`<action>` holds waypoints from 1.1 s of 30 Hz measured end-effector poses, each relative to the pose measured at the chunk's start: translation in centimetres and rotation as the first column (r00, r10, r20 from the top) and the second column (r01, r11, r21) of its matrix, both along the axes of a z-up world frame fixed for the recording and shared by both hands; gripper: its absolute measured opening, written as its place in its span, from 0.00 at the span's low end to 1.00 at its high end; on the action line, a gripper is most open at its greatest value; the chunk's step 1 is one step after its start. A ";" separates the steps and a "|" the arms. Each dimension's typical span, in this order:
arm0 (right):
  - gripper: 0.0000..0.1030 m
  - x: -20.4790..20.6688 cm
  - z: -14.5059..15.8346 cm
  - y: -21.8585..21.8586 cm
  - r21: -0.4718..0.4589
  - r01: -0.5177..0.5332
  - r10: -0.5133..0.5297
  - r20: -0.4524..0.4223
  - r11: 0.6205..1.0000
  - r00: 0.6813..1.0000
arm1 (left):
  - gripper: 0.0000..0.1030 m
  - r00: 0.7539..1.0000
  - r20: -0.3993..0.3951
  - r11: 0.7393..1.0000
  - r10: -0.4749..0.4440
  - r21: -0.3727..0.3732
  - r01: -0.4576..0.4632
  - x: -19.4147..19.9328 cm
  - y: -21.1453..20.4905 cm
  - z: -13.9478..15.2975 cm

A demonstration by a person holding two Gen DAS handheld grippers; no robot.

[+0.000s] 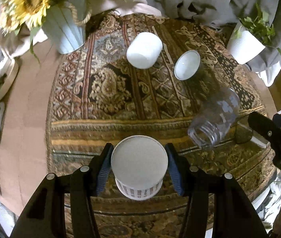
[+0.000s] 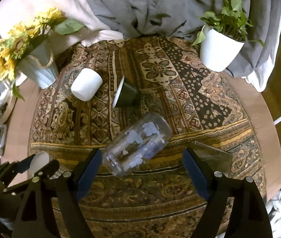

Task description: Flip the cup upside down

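My left gripper point(image 1: 139, 165) is shut on a white paper cup point(image 1: 139, 158) with a striped lower band; its flat round end faces the camera, above the patterned cloth. The same cup shows in the right wrist view point(image 2: 39, 162) at the far left, between the left gripper's fingers. My right gripper point(image 2: 142, 175) is open and empty, just short of a clear glass jar point(image 2: 138, 144) lying on its side. The jar also shows in the left wrist view point(image 1: 215, 119). The right gripper shows in the left wrist view as a black shape at the right edge.
A white cup point(image 1: 144, 50) and a dark cup with a white inside point(image 1: 188, 65) lie on their sides on the patterned cloth point(image 1: 108, 91). A sunflower vase point(image 1: 65, 31) stands back left, a white plant pot point(image 1: 245, 45) back right. A flat grey piece point(image 2: 213, 154) lies by the right finger.
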State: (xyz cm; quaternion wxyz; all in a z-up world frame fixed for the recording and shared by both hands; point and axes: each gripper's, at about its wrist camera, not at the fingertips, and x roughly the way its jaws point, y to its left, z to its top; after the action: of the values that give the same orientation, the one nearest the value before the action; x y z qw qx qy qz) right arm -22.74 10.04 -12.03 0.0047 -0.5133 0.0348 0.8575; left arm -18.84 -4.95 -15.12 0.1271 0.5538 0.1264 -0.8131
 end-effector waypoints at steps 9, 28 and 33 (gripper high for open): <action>0.81 1.3 0.1 0.4 0.020 -0.042 0.042 -0.024 0.999 0.999 | 0.59 1.000 -0.009 1.000 0.015 -0.008 -0.015 1.4 0.7 -0.9; 0.92 9.7 6.5 5.0 -0.033 -0.041 0.030 -0.294 0.999 0.955 | 1.00 0.938 -0.341 0.933 0.062 -0.314 -0.176 9.0 4.3 8.8; 0.97 13.2 9.3 6.0 -0.031 -0.065 0.046 -0.414 0.997 0.909 | 1.00 0.909 -0.412 0.931 0.060 -0.306 -0.199 11.7 5.5 11.4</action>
State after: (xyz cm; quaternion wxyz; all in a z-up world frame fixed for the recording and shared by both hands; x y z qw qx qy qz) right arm -9.59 15.99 -2.69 -0.0385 -0.3216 0.0394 0.9453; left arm -7.09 0.59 -3.77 0.2472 0.3379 0.0439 -0.9071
